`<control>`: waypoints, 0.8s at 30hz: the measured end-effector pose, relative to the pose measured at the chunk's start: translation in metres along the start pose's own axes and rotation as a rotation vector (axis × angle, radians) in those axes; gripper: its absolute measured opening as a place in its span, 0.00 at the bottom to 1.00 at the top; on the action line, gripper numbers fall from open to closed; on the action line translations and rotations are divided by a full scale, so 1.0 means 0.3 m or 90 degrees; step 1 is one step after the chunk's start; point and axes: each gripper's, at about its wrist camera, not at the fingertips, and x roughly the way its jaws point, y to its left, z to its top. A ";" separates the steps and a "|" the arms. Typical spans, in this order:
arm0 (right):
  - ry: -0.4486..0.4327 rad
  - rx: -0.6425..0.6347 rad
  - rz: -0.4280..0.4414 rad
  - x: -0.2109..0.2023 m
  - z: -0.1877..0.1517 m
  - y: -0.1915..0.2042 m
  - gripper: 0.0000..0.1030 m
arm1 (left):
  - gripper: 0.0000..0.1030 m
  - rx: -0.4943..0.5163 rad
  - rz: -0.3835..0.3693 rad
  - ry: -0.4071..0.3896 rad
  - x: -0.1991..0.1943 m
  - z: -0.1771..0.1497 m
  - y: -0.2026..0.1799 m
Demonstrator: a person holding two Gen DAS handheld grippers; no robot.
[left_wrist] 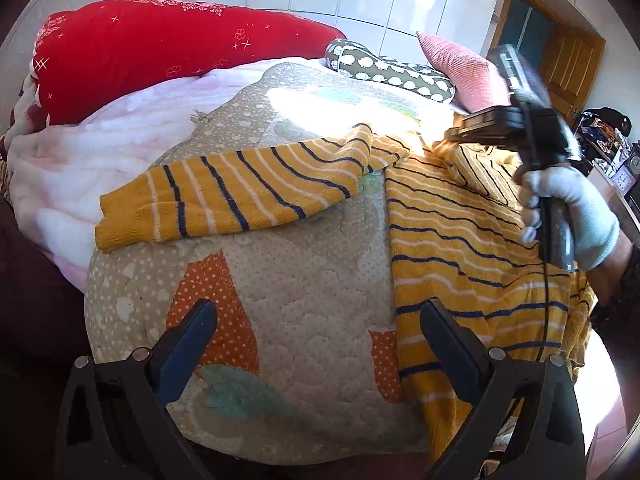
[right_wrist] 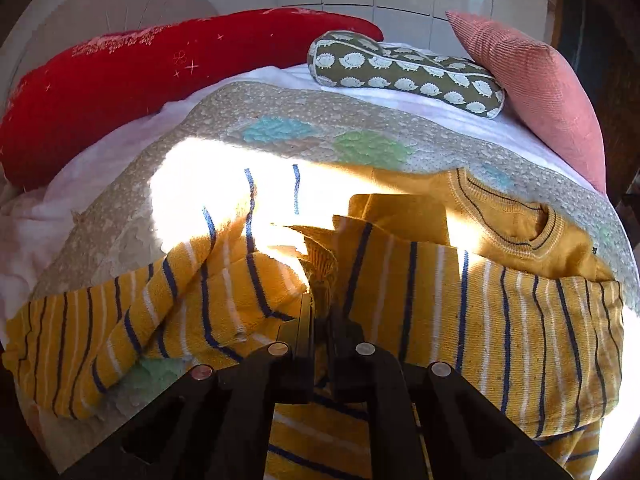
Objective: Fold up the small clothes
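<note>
left wrist view: left gripper [left_wrist: 318,320] over dotted beige quilt [left_wrist: 304,280], fingers spread wide, nothing between them. yellow striped sweater [left_wrist: 460,240] flat on quilt, body at right, one sleeve [left_wrist: 224,196] stretched out leftward. gloved right hand [left_wrist: 576,216] carries right gripper [left_wrist: 452,133] above sweater's upper part. right wrist view: right gripper's jaws pressed together, pinching fold of sweater knit near sleeve joint; collar [right_wrist: 520,224] at right. behind: red pillow [right_wrist: 140,80], hedgehog-print bolster [right_wrist: 404,76], pink cushion [right_wrist: 540,88].
</note>
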 end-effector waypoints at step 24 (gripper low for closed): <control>-0.020 0.381 0.040 -0.742 -0.679 -0.719 0.48 | 0.99 0.000 -0.099 0.119 0.090 -0.050 -0.137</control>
